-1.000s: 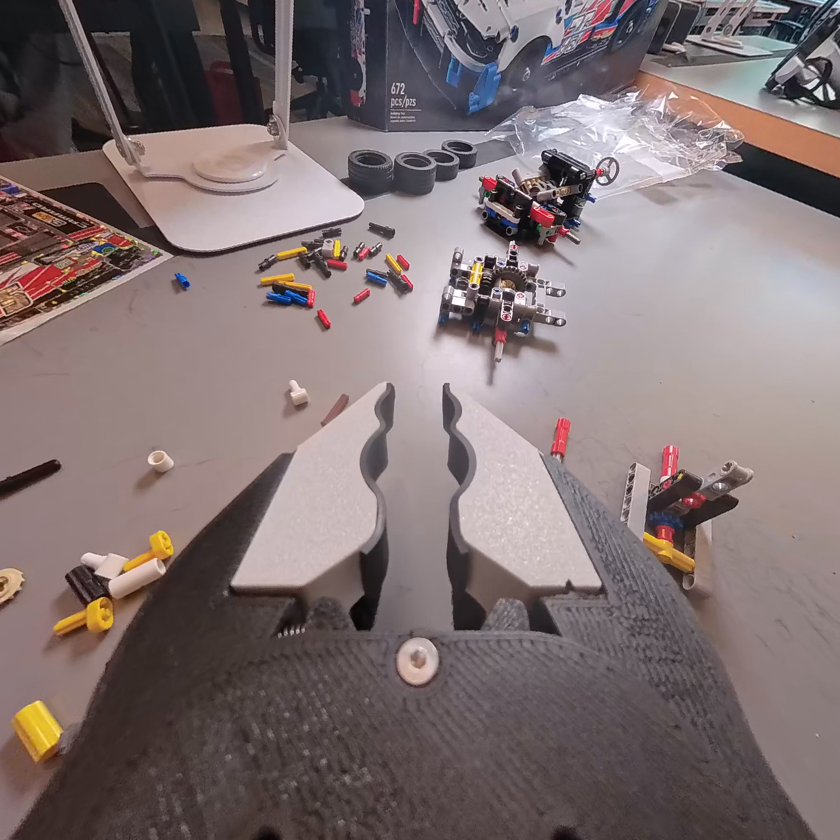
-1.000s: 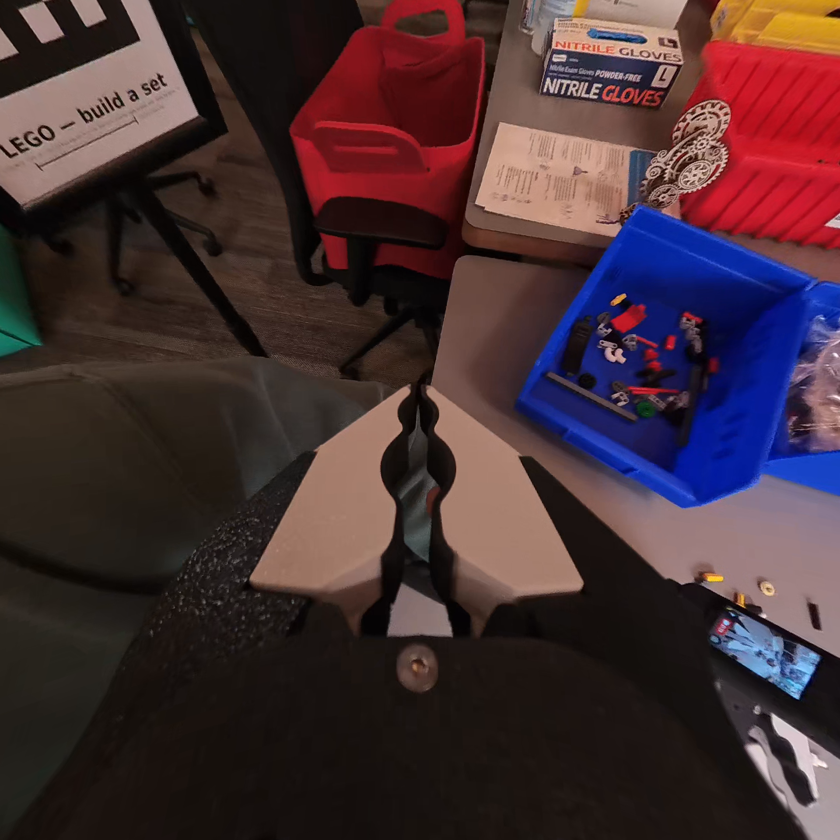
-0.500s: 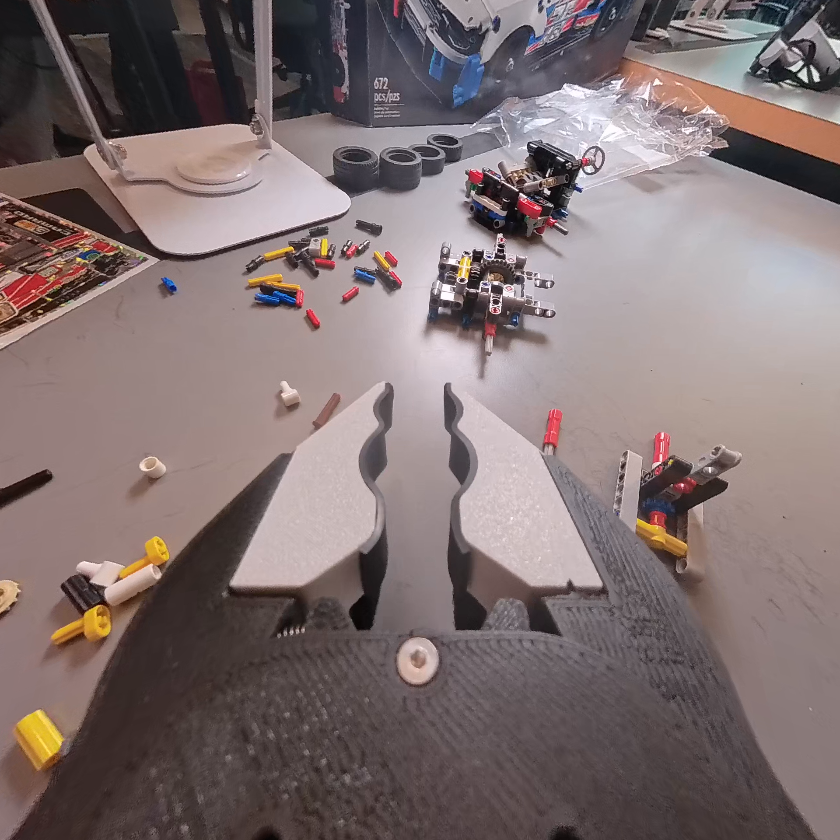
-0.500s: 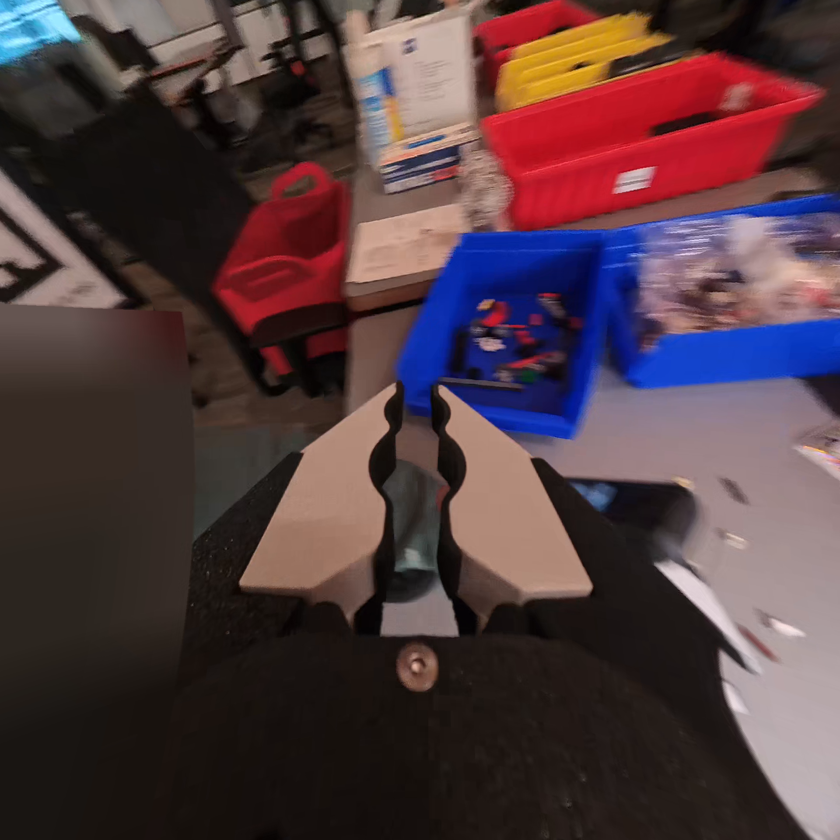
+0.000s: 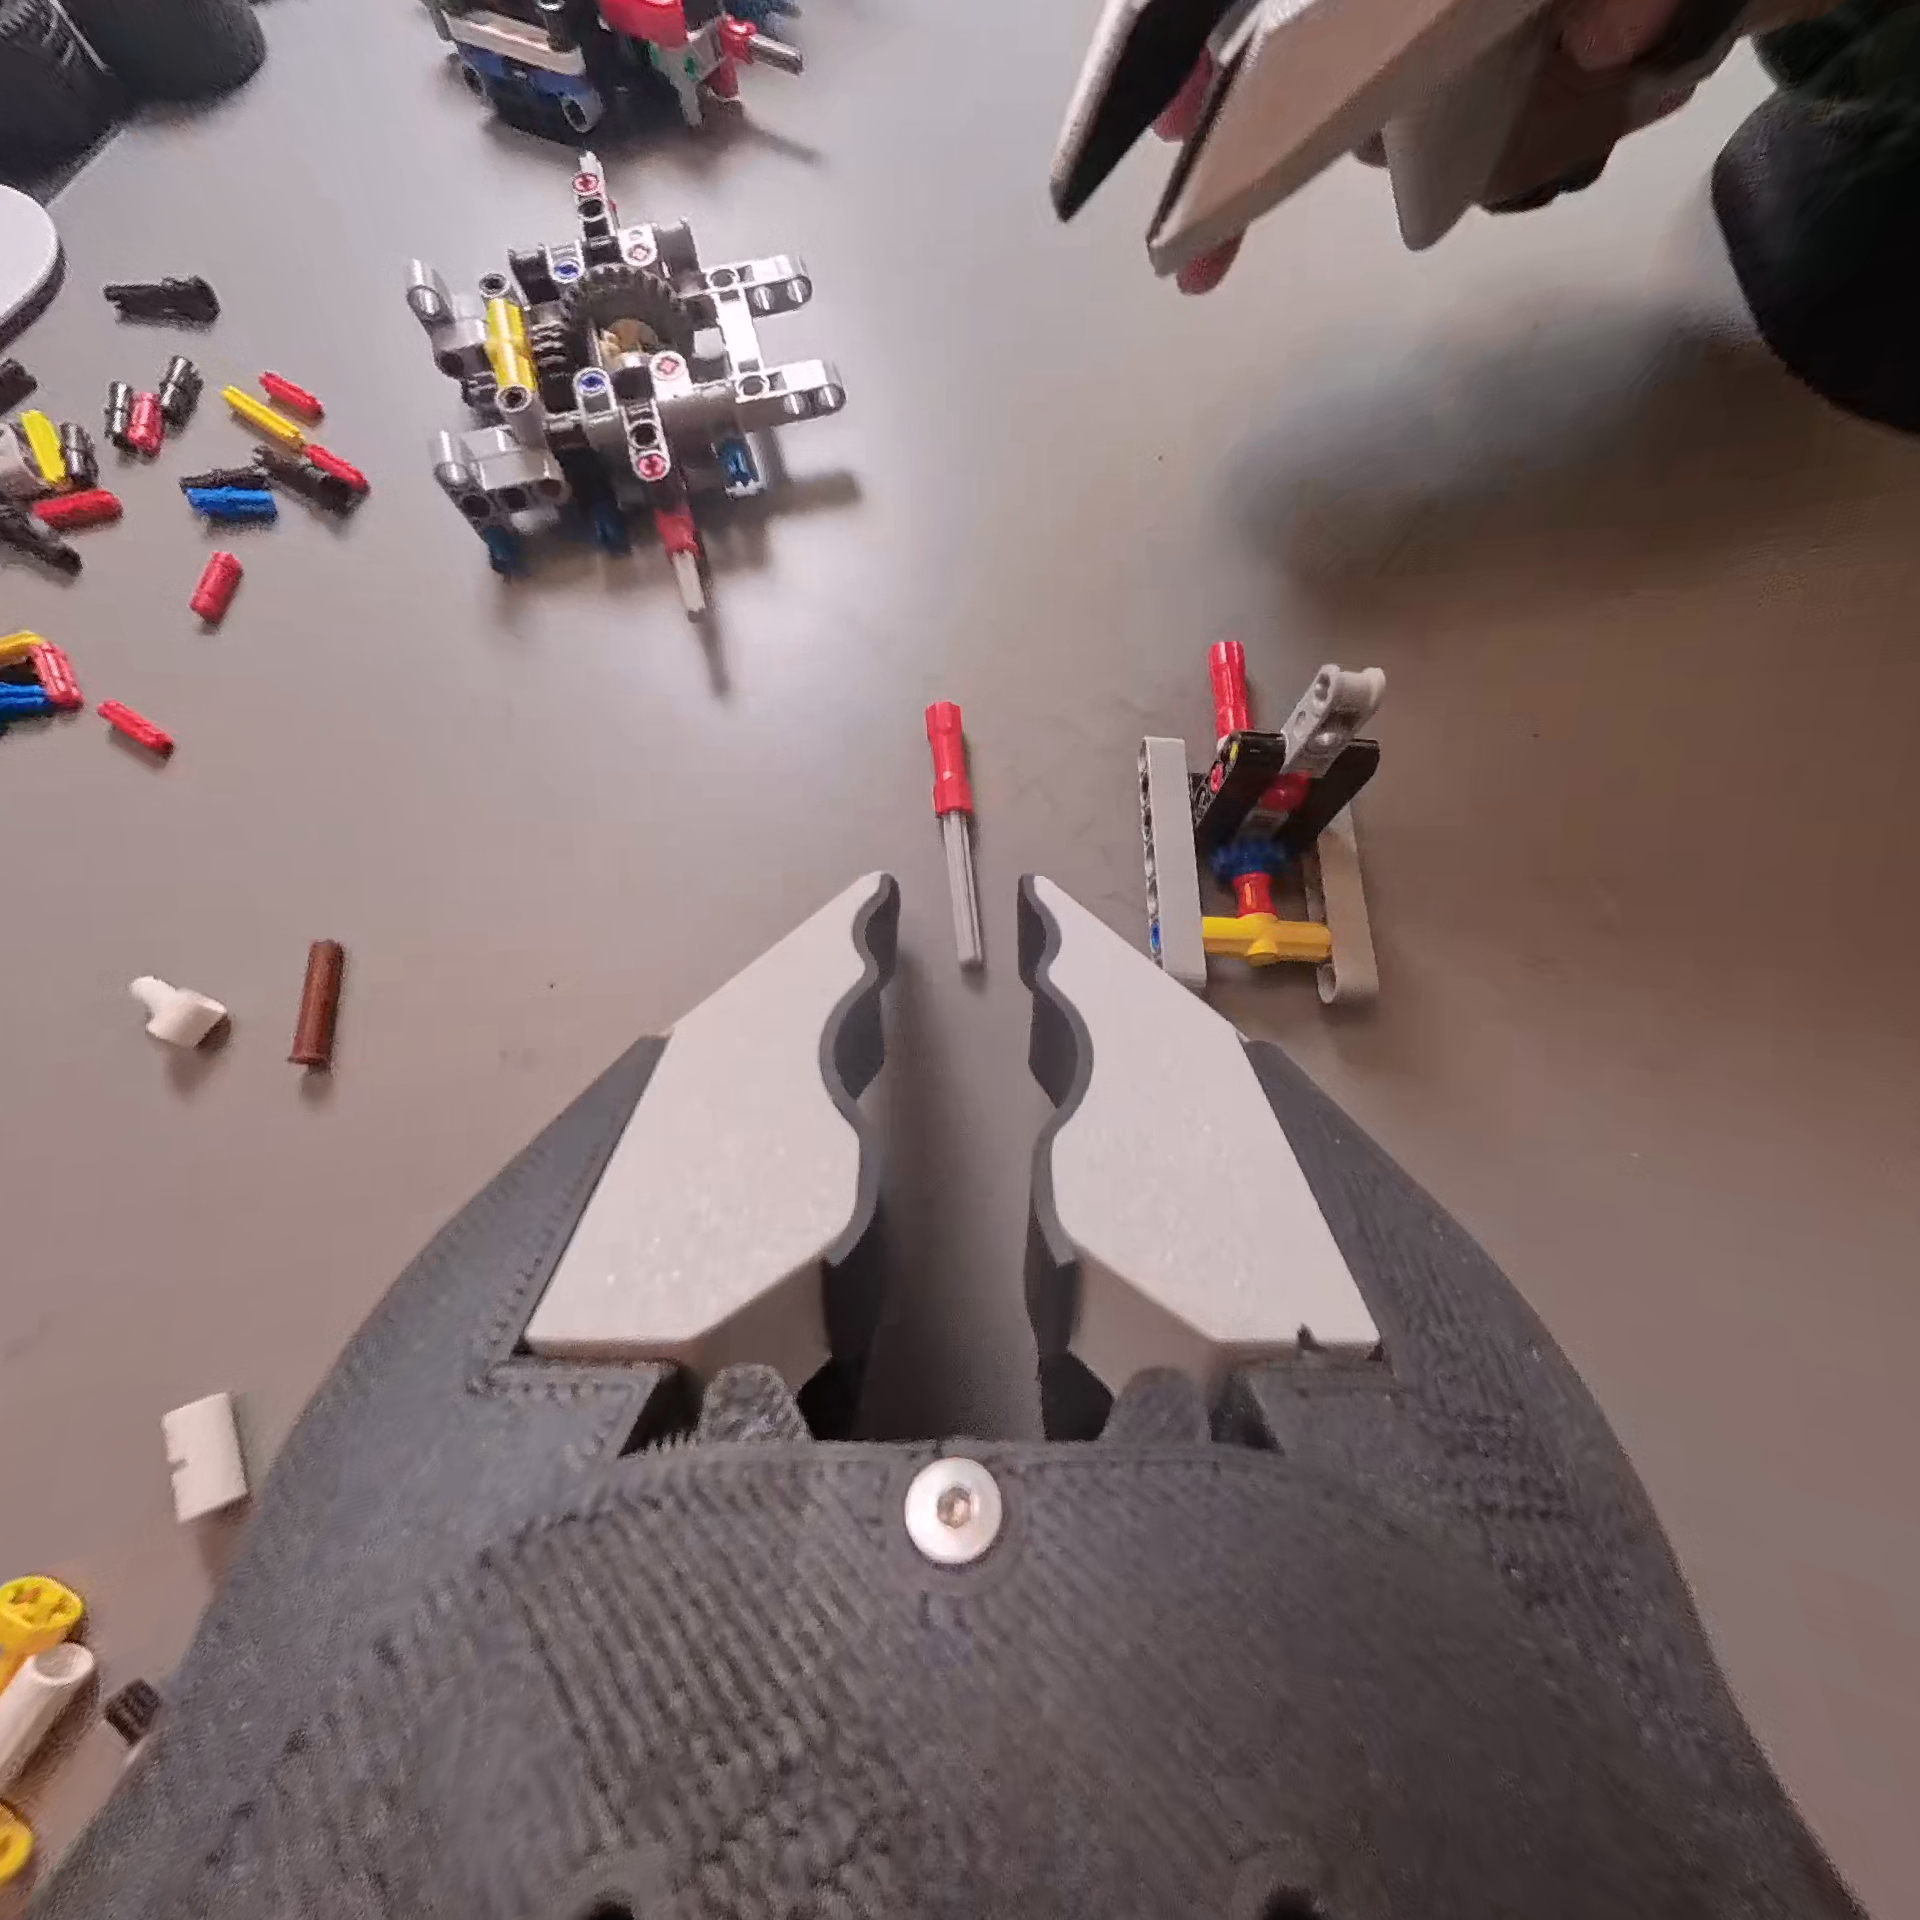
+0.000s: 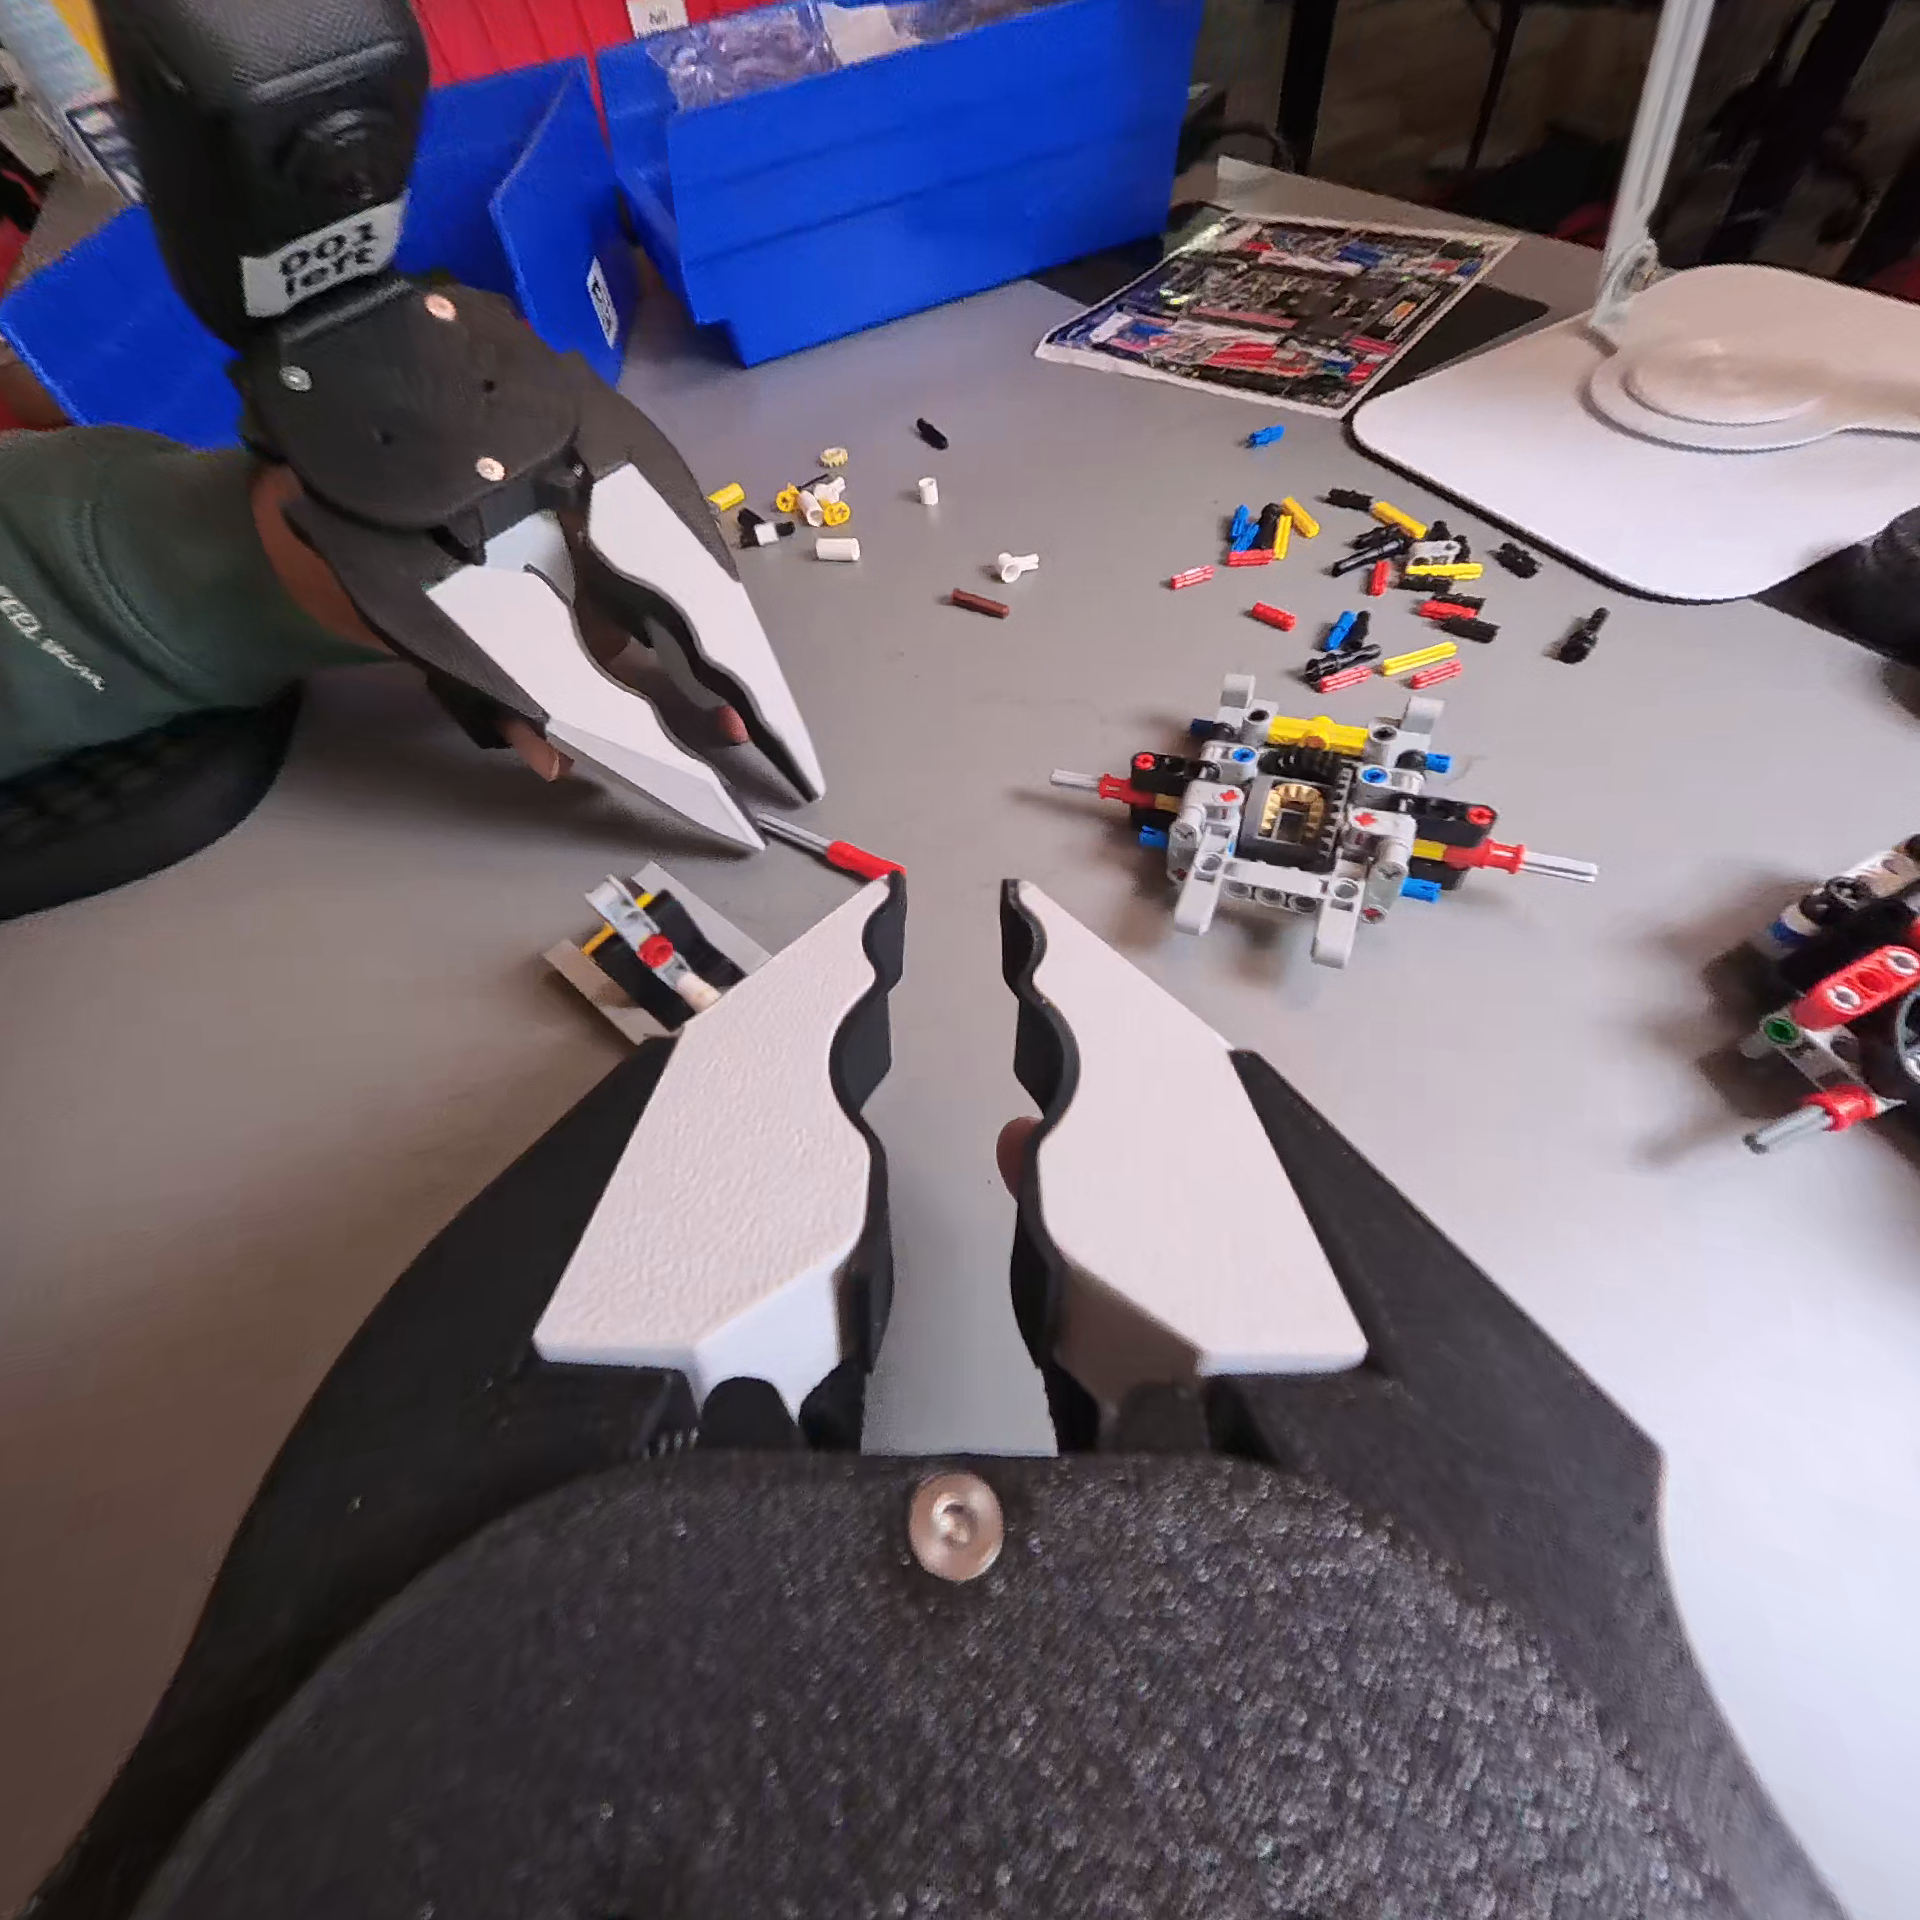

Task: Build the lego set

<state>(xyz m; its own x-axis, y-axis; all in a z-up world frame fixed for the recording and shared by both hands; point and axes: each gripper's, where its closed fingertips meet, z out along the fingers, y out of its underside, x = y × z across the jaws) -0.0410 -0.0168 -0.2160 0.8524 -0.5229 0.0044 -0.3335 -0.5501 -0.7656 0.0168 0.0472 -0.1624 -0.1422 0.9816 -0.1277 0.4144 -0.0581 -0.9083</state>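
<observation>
My left gripper (image 5: 956, 891) is open, low over the grey table (image 5: 1507, 1091). A grey axle with a red sleeve (image 5: 951, 774) lies on the table, its grey end between the fingertips; the pads do not press on it. The right wrist view shows the same: left gripper (image 6: 784, 821), axle (image 6: 831, 847). My right gripper (image 6: 953, 888) is open and empty, its left tip close to the red sleeve's end. It shows at the top right of the left wrist view (image 5: 1107, 229). A small black, grey and yellow assembly (image 5: 1262, 852) lies just right of the axle.
A grey gear assembly (image 5: 623, 384) (image 6: 1309, 821) lies farther out, another assembly (image 6: 1849, 997) at the right. Several loose coloured pins (image 6: 1382, 582) are scattered about. Blue bins (image 6: 894, 177), a booklet (image 6: 1288, 301) and a white lamp base (image 6: 1662, 416) stand at the back. Left tips to right tips: about 11 cm.
My left gripper moved forward and down, so the axle now lies between its tips. My right gripper swung from the bins over to the table and opened from shut.
</observation>
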